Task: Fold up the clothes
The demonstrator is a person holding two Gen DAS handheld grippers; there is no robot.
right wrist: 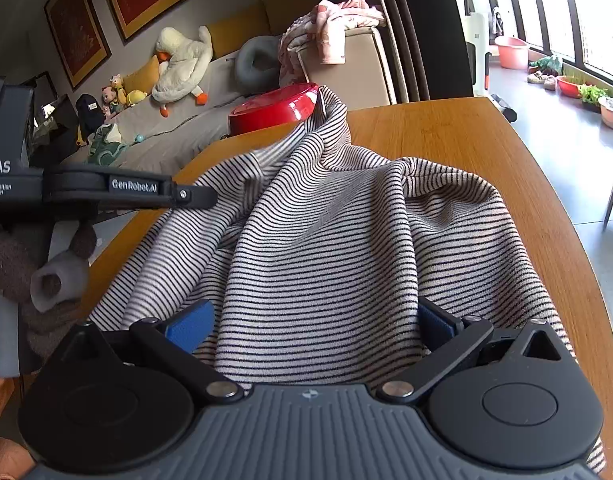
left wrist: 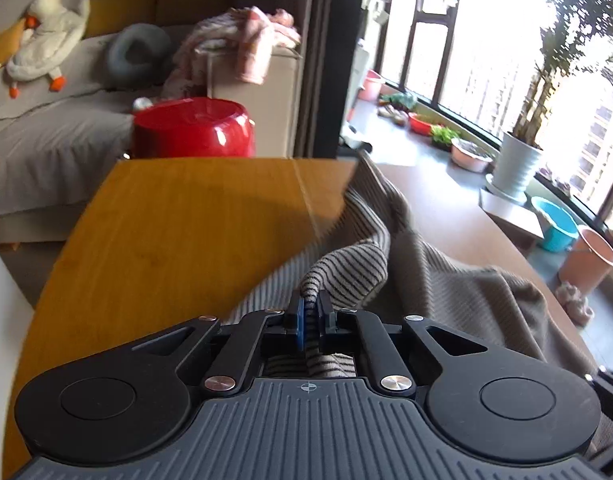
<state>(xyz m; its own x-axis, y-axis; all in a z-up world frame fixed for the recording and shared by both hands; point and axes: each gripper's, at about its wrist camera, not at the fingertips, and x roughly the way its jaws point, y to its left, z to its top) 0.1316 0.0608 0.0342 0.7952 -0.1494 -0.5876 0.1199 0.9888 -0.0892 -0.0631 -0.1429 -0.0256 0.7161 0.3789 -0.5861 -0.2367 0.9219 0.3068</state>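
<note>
A striped shirt (right wrist: pixel 318 240), pale with thin dark lines, lies rumpled on a wooden table (left wrist: pixel 166 220). It covers the near and middle part of the tabletop, with one fold rising toward the far edge.

The left gripper (left wrist: pixel 311 316) has its two blue-padded fingers (left wrist: pixel 299 320) pressed together on a bunched fold of the shirt, and the cloth runs between the pads and back toward the gripper body. Seen from the right wrist, this same gripper (right wrist: pixel 202 197) reaches in from the left at the shirt's left edge; its tips are hidden there by the cloth.

The right gripper (right wrist: pixel 310 320) has its fingers (right wrist: pixel 190 326) spread wide. The near hem of the shirt lies between them, but the pads stand apart from each other and do not squeeze the cloth.

Beyond the table's far edge stands a red round stool (left wrist: pixel 194 128), and behind it a grey sofa (left wrist: pixel 46 140) with a white plush goose (left wrist: pixel 46 40) and a grey neck pillow (left wrist: pixel 136 54). A pink garment (left wrist: pixel 246 44) hangs over the sofa's right arm. To the right, large windows line a floor with a potted plant (left wrist: pixel 514 168), a blue bucket (left wrist: pixel 554 228) and pink basins (left wrist: pixel 468 154).
</note>
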